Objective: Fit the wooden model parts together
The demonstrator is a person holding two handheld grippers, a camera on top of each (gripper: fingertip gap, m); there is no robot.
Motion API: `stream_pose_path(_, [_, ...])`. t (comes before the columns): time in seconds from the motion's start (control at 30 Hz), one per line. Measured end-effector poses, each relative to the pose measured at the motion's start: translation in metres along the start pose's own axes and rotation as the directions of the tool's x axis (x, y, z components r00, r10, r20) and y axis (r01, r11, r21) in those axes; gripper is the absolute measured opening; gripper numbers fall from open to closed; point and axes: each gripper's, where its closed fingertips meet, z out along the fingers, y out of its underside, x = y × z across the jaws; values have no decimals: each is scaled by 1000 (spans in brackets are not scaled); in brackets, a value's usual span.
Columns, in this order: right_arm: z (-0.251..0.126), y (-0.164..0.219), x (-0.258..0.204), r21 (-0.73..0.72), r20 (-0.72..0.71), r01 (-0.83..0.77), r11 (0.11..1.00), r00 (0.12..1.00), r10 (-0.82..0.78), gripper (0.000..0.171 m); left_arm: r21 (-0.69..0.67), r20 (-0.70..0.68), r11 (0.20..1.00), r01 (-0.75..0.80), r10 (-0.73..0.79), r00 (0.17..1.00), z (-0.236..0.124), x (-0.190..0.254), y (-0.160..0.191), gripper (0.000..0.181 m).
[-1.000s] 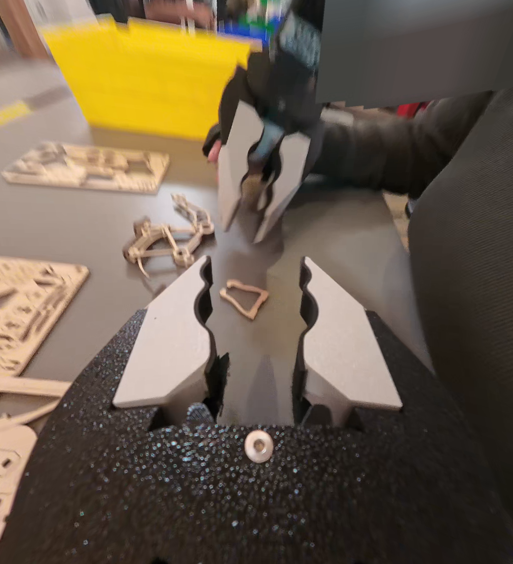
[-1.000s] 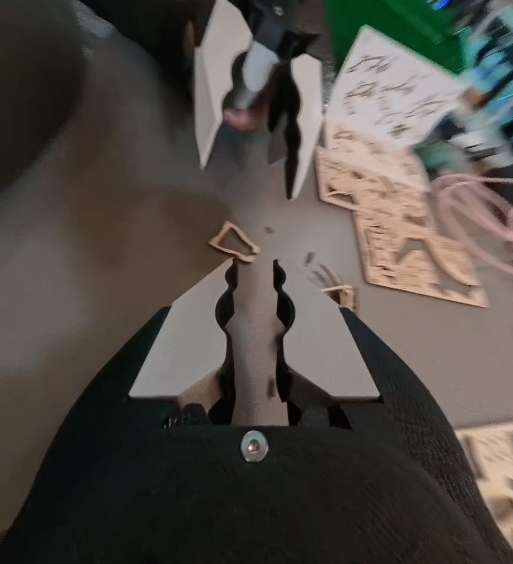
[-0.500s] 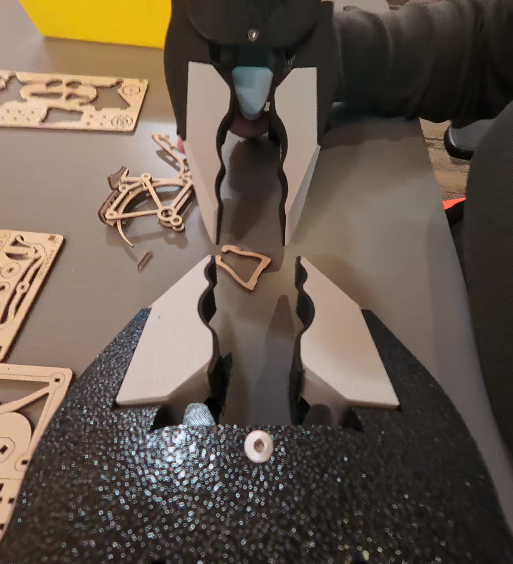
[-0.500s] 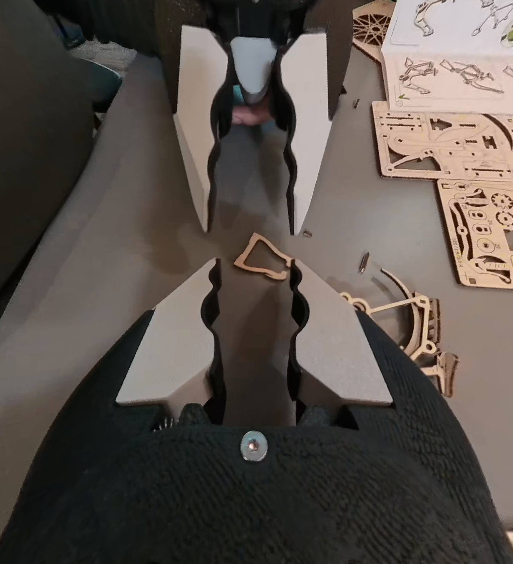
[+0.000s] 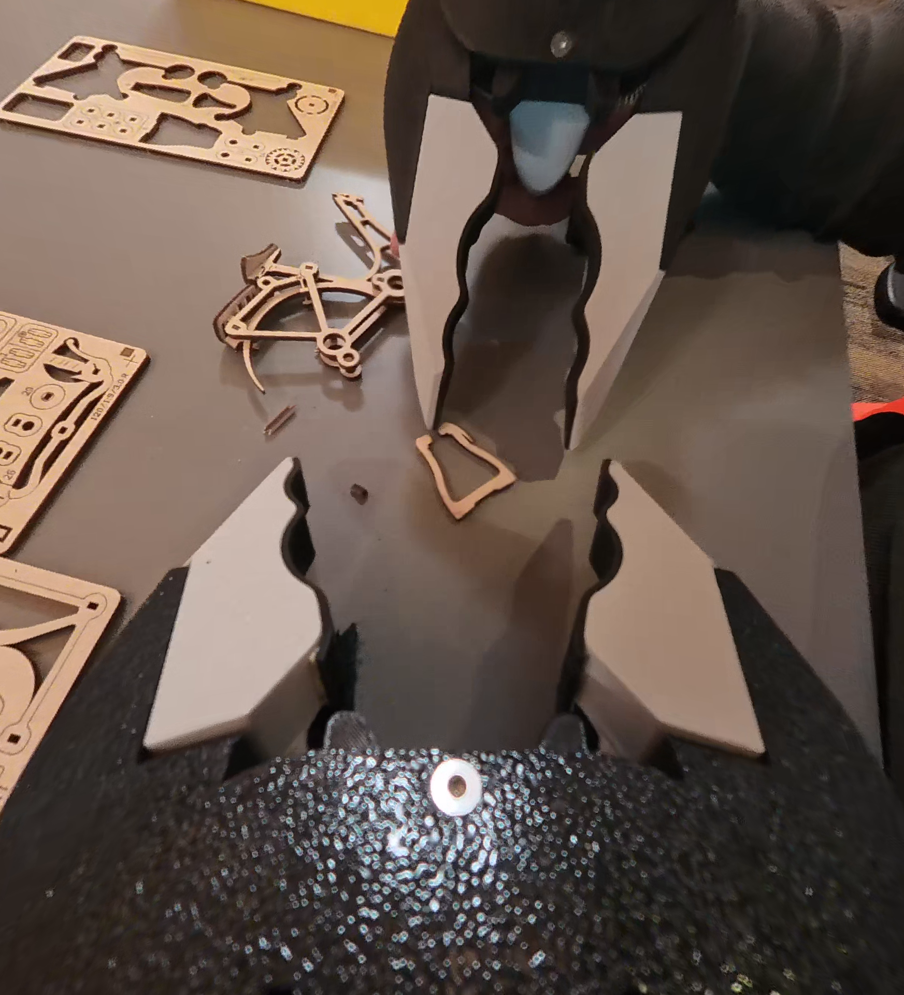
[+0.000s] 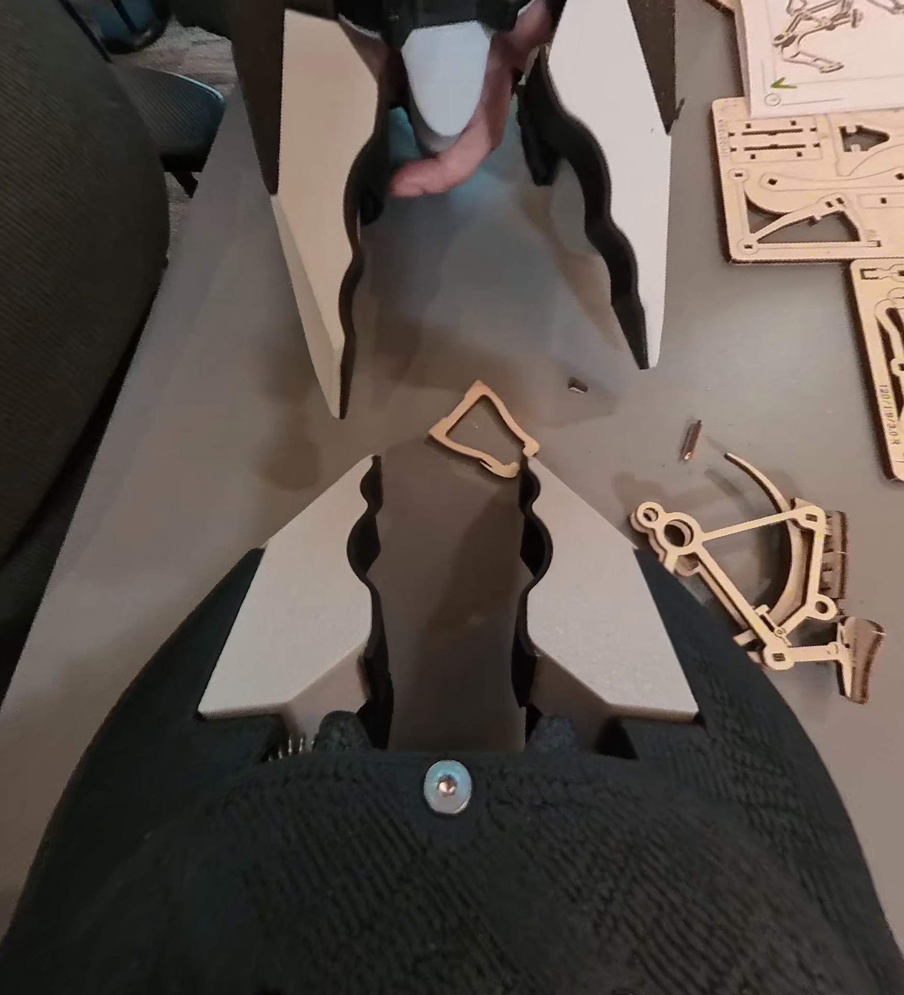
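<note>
Closing your spread, empty right gripper (image 6: 449, 463) now probably skids the thin wooden frame piece (image 6: 479, 433); left gripper (image 5: 452, 468) also gapes empty.

Wooden frame piece (image 5: 464, 469) between two spread grippers

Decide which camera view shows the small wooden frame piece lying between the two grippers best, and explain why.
The left wrist view: the small wooden frame piece lies whole and unobstructed on the table. In the right wrist view, the same piece has one corner tucked behind the right hand-held gripper, specifically its fingertip.
</note>
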Motion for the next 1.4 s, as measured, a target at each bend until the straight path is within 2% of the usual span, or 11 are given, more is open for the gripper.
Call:
stream_pose_path(0.13, [-4, 2, -15, -9, 96, -22, 1000, 995, 22, 38, -48, -3, 998, -45, 45, 999, 3, 4, 7, 91])
stream_pose_path(0.23, [-8, -4, -5, 33, 25, 4, 999, 1000, -4, 36, -91, -17, 991, -98, 97, 995, 4, 6, 14, 69])
stream_pose_path(0.3, [-9, -9, 3, 64, -43, 28, 998, 999, -25, 42, -92, -25, 990, -106, 104, 994, 3, 7, 15, 64])
stream_pose_path(0.47, [3, -3, 0, 5, -36, 46, 999, 998, -46, 44, -90, -66, 989, -120, 114, 991, 1, 11, 15, 48])
stream_pose_path(0.63, [8, -2, 0, -18, -52, 65, 998, 996, -66, 33, -89, -85, 987, -136, 128, 988, 1, 14, 16, 26])
stream_pose_path(0.83, [8, -1, 2, -17, -69, 66, 998, 995, -67, 24, -47, -131, 999, -21, 15, 991, -2, 13, 10, 26])
stream_pose_path(0.97, [7, -3, 8, -32, -139, 160, 987, 977, -163, 25, -5, -142, 999, 54, -54, 988, -6, 8, 3, 26])
stream_pose_path(1.1, [-2, -11, 19, -96, -315, 390, 916, 861, -400, 25, 17, -149, 990, 139, -135, 980, -9, 2, 0, 26])
stream_pose_path(1.2, [-7, -19, 17, -135, -380, 527, 839, 755, -535, 19, 41, -173, 974, 223, -213, 962, -12, -3, -3, 26])
stream_pose_path(1.27, [-8, -23, 18, -147, -413, 566, 811, 710, -570, 12, 52, -208, 958, 283, -267, 941, -13, -4, -6, 26])
stream_pose_path(1.4, [-5, -21, 19, -166, -414, 583, 796, 691, -593, 3, 57, -248, 940, 337, -313, 917, -14, -2, -8, 26])
